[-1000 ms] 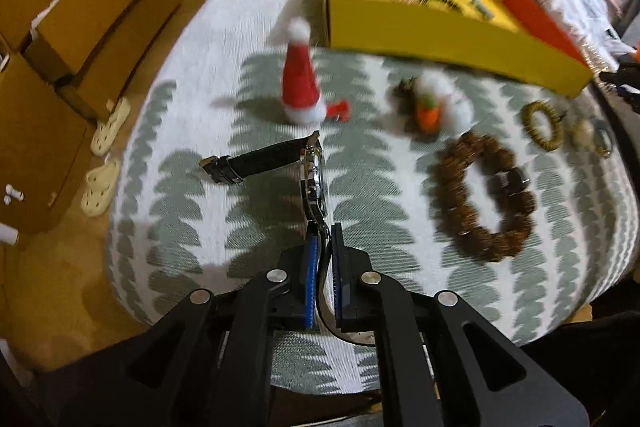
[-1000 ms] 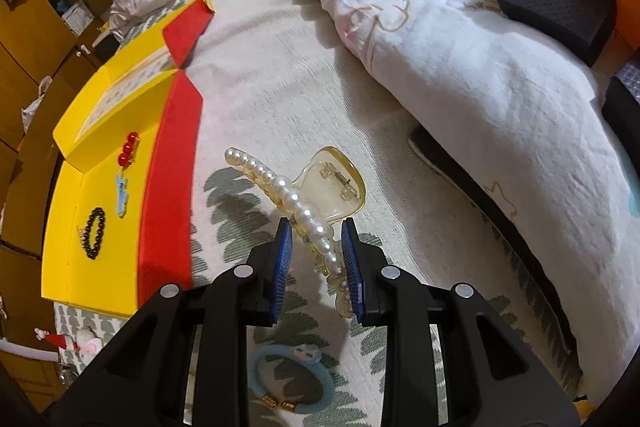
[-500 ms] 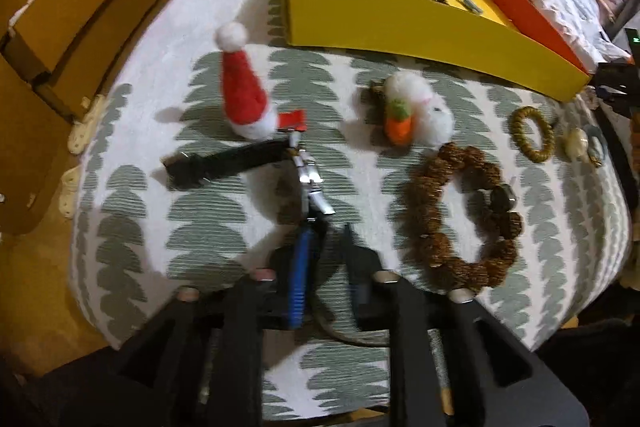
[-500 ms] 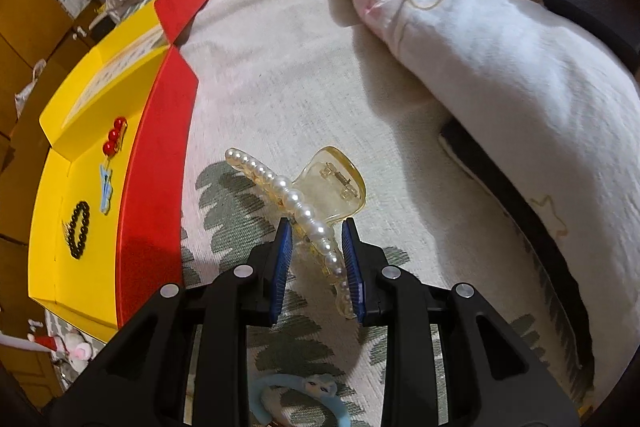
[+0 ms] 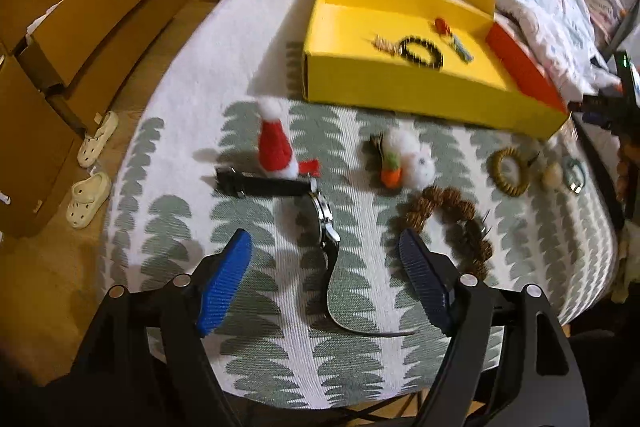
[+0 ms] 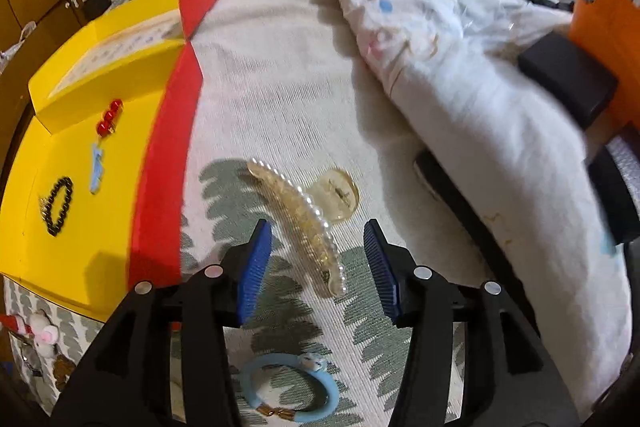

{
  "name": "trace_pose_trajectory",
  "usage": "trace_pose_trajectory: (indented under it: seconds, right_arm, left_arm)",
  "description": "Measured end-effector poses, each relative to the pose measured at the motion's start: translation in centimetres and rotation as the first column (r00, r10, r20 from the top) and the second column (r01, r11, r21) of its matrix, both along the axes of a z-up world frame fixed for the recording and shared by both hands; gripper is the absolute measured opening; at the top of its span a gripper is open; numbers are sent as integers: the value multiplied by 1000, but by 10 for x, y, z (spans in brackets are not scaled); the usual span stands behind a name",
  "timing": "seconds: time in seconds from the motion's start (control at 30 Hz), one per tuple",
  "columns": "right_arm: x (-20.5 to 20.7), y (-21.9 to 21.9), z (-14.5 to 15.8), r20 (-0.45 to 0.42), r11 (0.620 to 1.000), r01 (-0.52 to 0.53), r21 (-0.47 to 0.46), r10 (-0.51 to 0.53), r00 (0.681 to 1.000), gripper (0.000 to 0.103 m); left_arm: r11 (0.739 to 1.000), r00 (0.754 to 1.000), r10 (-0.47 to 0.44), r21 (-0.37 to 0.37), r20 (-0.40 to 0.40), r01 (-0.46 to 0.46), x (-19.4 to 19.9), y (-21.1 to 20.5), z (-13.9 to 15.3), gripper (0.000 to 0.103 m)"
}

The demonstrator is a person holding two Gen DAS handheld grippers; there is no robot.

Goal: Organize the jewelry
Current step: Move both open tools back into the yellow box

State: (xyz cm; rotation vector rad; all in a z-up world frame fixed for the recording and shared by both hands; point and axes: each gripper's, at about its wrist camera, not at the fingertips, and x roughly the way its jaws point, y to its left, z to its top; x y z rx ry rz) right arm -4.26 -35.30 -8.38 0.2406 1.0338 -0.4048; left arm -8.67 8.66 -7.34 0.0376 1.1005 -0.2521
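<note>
My left gripper [image 5: 326, 251] is open over a black-strapped watch [image 5: 326, 223] that lies on the patterned bedspread between its fingers. My right gripper [image 6: 318, 237] is open around a pearl hair claw [image 6: 308, 223] lying on the bedspread. The yellow box [image 5: 384, 95] holds a black bead bracelet [image 5: 422, 51], red beads [image 5: 441, 25] and a blue clip [image 5: 462, 49]; it also shows in the right wrist view [image 6: 80, 235]. A brown bead bracelet [image 5: 452, 223] lies right of the watch.
A red Santa hat clip [image 5: 276, 147], a white plush clip with a carrot [image 5: 404, 159] and a gold ring bracelet [image 5: 510, 167] lie on the bedspread. A blue hair tie [image 6: 290, 391] lies under the right gripper. A quilt [image 6: 460, 59] is at right. Slippers [image 5: 88, 195] are on the floor.
Both grippers have opened. The left let go of the watch, the right let go of the pearl hair claw; both items now lie on the bedspread.
</note>
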Motion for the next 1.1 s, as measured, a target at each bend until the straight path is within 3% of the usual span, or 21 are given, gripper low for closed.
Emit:
trace_pose_trajectory:
  seconds: [0.2,0.3,0.4,0.5,0.67,1.0,1.1]
  right_arm:
    - [-5,16,41,160,999,-23,27,18,987,51]
    - [0,35,60,243,991,-103,89,79,967,51]
    - [10,58,70,270,976,-185,111,150,951,51]
    - [28,87,70,264,958,-260,124,221,939,51]
    - [65,130,53,192,939,-323,114,298,935,51]
    - [112,143,16,86,935,-324,147,314,945,50]
    - [120,145,4,54,933,-328,148,324,945,49]
  left_arm:
    - [996,998,9,-90,66,-3,18,-2,41,77]
    - [994,996,-28,-105,83,37,35,-17,59,77]
    - [992,992,-61,-105,109,73,61,-38,74,77]
    - [990,995,-75,-116,65,82,98,-60,75,77]
    - [993,997,-71,-93,-28,68,158,-92,51,77]
    - [983,980,-185,-13,-75,184,213,-132,5,77]
    - [977,973,-213,5,-91,214,223,-139,-3,73]
